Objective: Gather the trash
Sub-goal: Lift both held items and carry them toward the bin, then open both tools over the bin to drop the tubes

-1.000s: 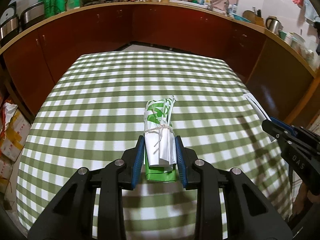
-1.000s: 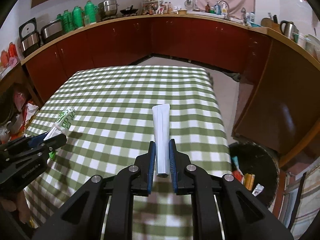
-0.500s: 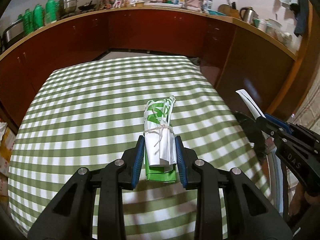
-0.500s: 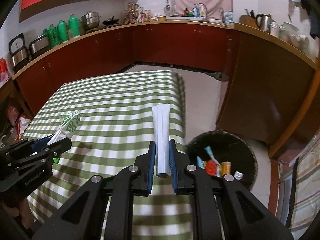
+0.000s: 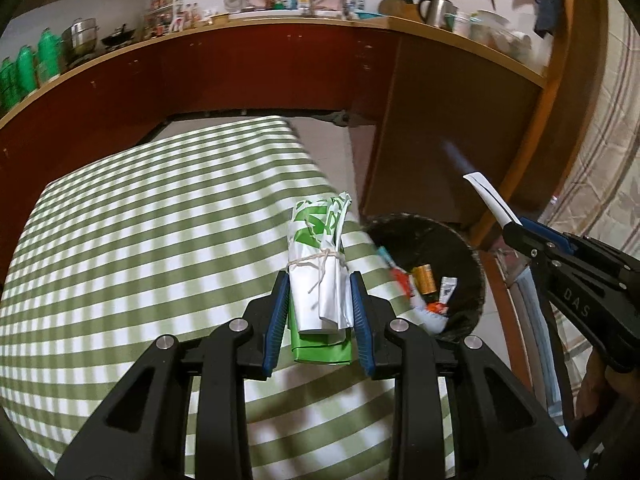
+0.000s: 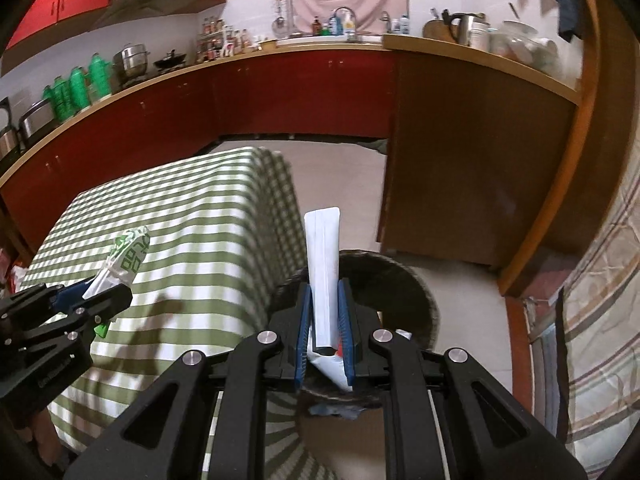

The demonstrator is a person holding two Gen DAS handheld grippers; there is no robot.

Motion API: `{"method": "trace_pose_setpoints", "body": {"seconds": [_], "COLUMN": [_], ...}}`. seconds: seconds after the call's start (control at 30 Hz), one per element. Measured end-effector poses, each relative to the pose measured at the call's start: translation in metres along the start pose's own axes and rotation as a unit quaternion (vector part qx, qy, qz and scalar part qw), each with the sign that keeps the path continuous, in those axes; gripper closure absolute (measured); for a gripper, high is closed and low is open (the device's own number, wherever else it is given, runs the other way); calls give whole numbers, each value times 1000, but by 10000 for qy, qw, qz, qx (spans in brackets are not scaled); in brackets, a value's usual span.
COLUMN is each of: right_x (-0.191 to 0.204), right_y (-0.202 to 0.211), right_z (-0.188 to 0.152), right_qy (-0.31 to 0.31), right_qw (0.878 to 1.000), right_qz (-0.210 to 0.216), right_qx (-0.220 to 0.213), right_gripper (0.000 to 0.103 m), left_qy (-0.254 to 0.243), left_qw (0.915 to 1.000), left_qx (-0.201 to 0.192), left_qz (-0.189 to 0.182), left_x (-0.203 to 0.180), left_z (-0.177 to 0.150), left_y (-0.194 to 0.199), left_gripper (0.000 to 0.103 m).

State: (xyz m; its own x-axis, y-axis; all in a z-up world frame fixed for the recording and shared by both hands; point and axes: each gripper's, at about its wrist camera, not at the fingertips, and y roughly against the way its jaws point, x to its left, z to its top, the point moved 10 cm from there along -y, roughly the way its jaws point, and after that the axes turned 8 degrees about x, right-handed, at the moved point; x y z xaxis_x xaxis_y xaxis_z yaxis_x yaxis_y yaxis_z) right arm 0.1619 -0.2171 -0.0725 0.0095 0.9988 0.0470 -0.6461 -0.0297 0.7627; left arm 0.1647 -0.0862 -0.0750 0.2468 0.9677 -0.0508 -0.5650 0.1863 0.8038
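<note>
Item 1: green-and-white wrapper bundle (image 5: pixel 318 276), crinkled plastic/foil film rolled to a rough cylinder, tied round the middle w/ thin pale string, a flat green piece under it. Pinched between blue pads of left tongs (image 5: pixel 318 312), sticking out fwd over the worktop (image 5: pixel 140 248) near its right edge. Print on film: green letter shapes, not readable.

Item 2: white folded strip (image 6: pixel 323 276), smooth, flat, long and narrow, lengthwise crease, squared top end. Pinched upright between blue pads of right tongs (image 6: pixel 324 332), held over the bin (image 6: pixel 404 284).

Item 3: bin, round, dark, rough woven-looking wall, on the floor just beside worktop's right side. Holds mixed litter: orange can-like piece, small sachets, red and white scraps.

Worktop: green/white check cloth, draped over the edge.

Pose: left tongs level, pointing fwd above the cloth; right tongs further right, off the worktop, angled down at the bin. Black plastic frames, silver screws. Right tongs' body reads "DAS".
</note>
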Motion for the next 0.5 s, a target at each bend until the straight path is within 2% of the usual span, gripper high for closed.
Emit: {"method": "trace_pose_setpoints", "body": {"seconds": [0.27,0.5], "right_x": [-25,-33], "right_y": [-5,-16], "right_z": [1,2], "right_qy": [-155,-201], "right_qw": [9998,9997], "right_qz": [-110,-117], "right_qx": [-35,-37], "right_gripper": [88,88], "left_qy": [-167,-201], "left_qw": [9997,9996], "left_qx": [-50,-73], "left_qz": [-160,-170], "left_x": [-36,-50], "left_z": [18,31], "left_y": [-20,-37], "left_gripper": [74,74]}}
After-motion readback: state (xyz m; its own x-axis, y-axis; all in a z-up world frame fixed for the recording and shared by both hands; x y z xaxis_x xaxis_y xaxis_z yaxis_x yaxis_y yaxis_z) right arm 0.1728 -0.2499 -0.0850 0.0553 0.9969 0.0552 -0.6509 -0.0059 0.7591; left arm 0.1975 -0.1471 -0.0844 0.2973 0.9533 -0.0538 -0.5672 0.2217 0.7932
